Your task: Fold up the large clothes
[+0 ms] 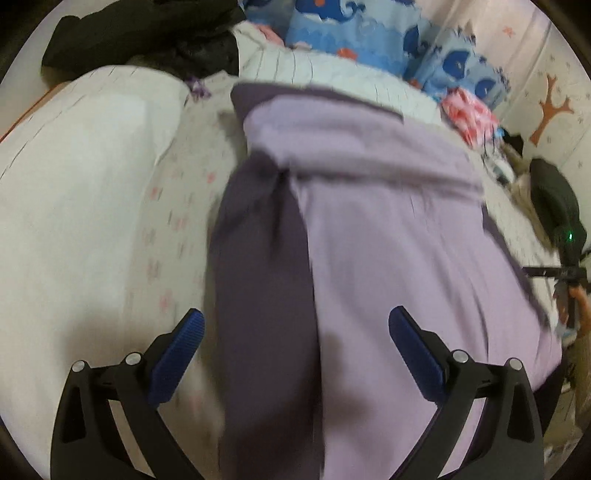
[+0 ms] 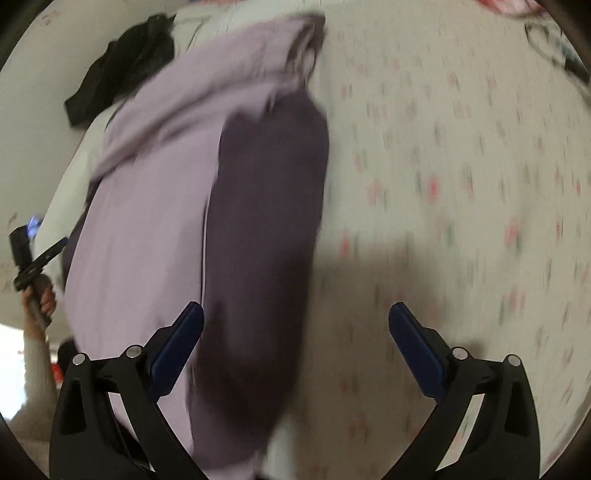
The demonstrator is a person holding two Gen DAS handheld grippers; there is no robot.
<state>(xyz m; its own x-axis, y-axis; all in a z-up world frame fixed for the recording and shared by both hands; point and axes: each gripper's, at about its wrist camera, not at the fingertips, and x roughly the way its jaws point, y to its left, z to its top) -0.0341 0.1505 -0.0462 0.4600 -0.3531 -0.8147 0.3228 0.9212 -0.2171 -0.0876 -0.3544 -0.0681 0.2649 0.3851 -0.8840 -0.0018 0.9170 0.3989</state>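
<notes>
Garment: one large piece in two tones, pale lilac with dark purple panels, lying on the bed sheet. Partly folded; a dark sleeve or panel is laid lengthwise over the lilac body. In the right wrist view the same garment fills the left half of the frame, its dark panel along the right edge of the cloth. Both views are motion-blurred, so seams and the exact fold lines are hard to make out.

Left gripper: jaws spread wide, blue pads on either side of the dark panel, holding nothing. It hangs above the near end of the garment; contact with the cloth cannot be told.

Right gripper: jaws spread wide, empty. The left pad sits over the garment's edge, the right pad over bare sheet.

Bed sheet: white with small pink and green marks, covering the whole work surface.

Pillow or folded white bedding: to the left of the garment, on the sheet.

Black clothing: heaped at the far left of the bed, apart from the lilac garment.

Blue whale-print fabric: bunched at the head of the bed, beyond the garment.

Person's hand: at the left edge of the right wrist view, gripping the handle of the other tool.
</notes>
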